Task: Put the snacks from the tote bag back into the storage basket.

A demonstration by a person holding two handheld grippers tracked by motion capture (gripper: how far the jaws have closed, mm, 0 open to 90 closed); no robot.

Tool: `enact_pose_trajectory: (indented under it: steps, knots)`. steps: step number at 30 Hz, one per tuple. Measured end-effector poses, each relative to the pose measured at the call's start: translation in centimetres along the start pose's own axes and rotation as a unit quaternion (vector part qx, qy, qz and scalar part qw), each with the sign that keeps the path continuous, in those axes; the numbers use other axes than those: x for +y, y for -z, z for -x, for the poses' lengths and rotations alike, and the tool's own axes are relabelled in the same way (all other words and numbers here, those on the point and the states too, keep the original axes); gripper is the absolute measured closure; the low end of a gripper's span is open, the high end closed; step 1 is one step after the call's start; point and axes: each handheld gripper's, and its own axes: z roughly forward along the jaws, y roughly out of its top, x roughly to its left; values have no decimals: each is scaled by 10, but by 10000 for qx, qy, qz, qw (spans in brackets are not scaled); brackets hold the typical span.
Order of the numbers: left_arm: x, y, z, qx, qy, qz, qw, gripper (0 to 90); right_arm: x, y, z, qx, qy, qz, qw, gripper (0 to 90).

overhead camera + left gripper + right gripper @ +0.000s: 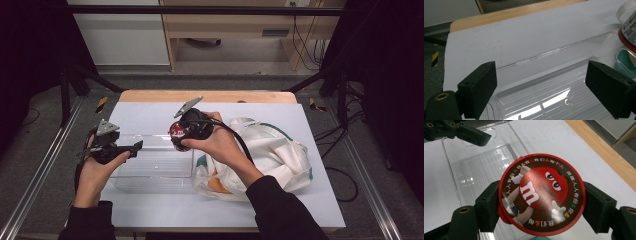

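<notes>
My right gripper (pixel 541 202) is clamped across an M&M's candy tub (pixel 541 195), one black pad on each side of its round red lid; the lid faces the gripper's camera and shows the red candy character ringed by printed text. In the high view the right gripper (pixel 176 134) holds the tub (pixel 176 131) above the far right corner of a clear plastic tray (pixel 150 172), which lies on the white sheet (pixel 150 112) covering the bench, left of centre. My left gripper (pixel 541 87) stands with its jaws wide apart and nothing between them, poised over the tray's (pixel 544 100) left end; the high view places it (pixel 134 148) at the tray's far left corner. A white tote bag (pixel 270 155) with green and orange print lies just right of the tray, toward the bench's right edge.
</notes>
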Motion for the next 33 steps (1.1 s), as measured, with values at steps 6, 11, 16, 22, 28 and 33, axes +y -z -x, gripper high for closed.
enact_pose_trajectory:
  steps: [6, 11, 16, 22, 28, 33]
  knots:
    - [-1, 0, -1, 1, 18, -3, 10000, 100, 0, -5, 0, 20, -40, 24, 10000, 262]
    - [-1, 0, -1, -4, 22, -13, 10000, 100, 0, -8, -2, 47, -36, 29, 10000, 262]
    - [-1, 0, -1, -15, 10, -12, 10000, 99, -1, -14, -5, 74, -74, 56, 9999, 262]
    - [-1, 0, -2, -19, 4, -21, 10000, 99, -1, -20, -8, 123, -40, 32, 9999, 262]
    - [-1, 1, -3, -16, 20, -2, 10000, 99, -3, -26, -9, 146, -45, 7, 9999, 262]
    - [-2, 1, -4, -9, 22, -23, 10000, 99, -7, -29, -9, 135, -104, -9, 9999, 262]
